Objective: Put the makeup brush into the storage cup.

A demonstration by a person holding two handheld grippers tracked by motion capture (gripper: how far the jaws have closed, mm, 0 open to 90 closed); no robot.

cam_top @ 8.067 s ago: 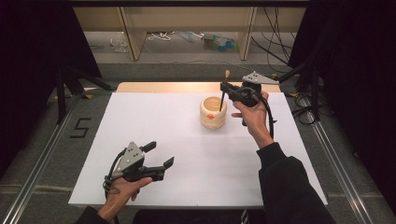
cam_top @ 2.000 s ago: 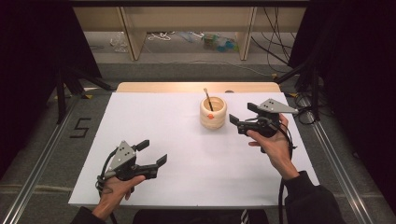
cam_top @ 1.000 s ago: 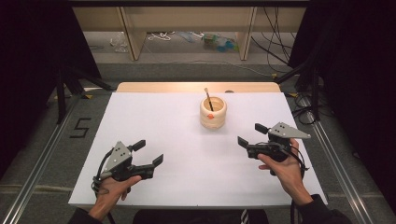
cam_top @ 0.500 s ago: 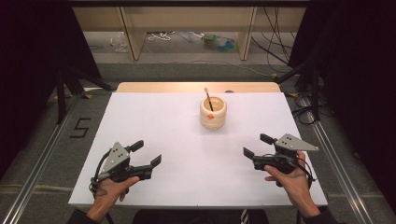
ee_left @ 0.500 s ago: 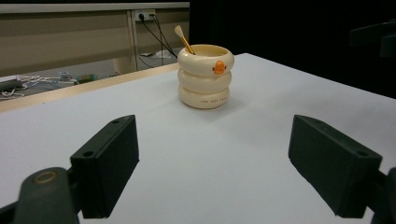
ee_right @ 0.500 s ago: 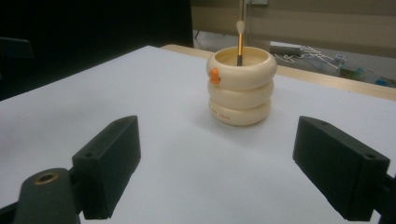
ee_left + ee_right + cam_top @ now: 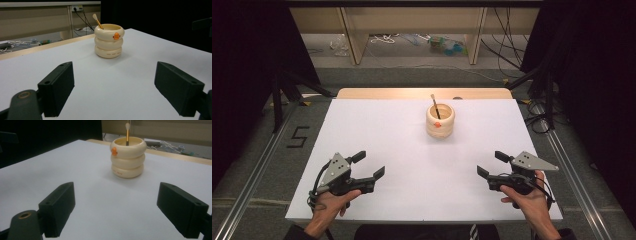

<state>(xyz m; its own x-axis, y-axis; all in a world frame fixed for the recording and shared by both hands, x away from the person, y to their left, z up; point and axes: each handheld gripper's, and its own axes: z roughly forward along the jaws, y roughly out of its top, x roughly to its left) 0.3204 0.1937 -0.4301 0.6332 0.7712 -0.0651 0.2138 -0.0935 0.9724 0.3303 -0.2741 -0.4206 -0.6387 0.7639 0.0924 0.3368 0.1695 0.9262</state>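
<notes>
— Since the earlier frames the right gripper (image 7: 491, 166) has come away from the cup (image 7: 440, 120) and drawn back to the near right of the desk (image 7: 377, 125); the brush (image 7: 435, 106) it carried now stands in the cup. The left gripper (image 7: 368, 165) has barely shifted at the near left.

— And in the high view now?

— Both grippers rest low over the desk with their fingers spread wide and nothing between them. The cup sits far of centre, well apart from both, the brush leaning out of it.

— The left gripper view?

— Its two black fingers (image 7: 57, 87) stand wide apart, empty. The cup (image 7: 109, 40) lies ahead between them, far off, its orange mark facing this way, the brush (image 7: 97, 21) slanting left from the rim.

— The right gripper view?

— Same picture: fingers (image 7: 58, 207) fully open, holding nothing, the cup (image 7: 128, 156) ahead and a little left of midway, the brush (image 7: 127, 134) nearly upright.

— What could go wrong?

— I judge little remains to be done. Any reach back toward the cup risks clipping the protruding brush, which could tip the light cup or flick the brush out.
</notes>
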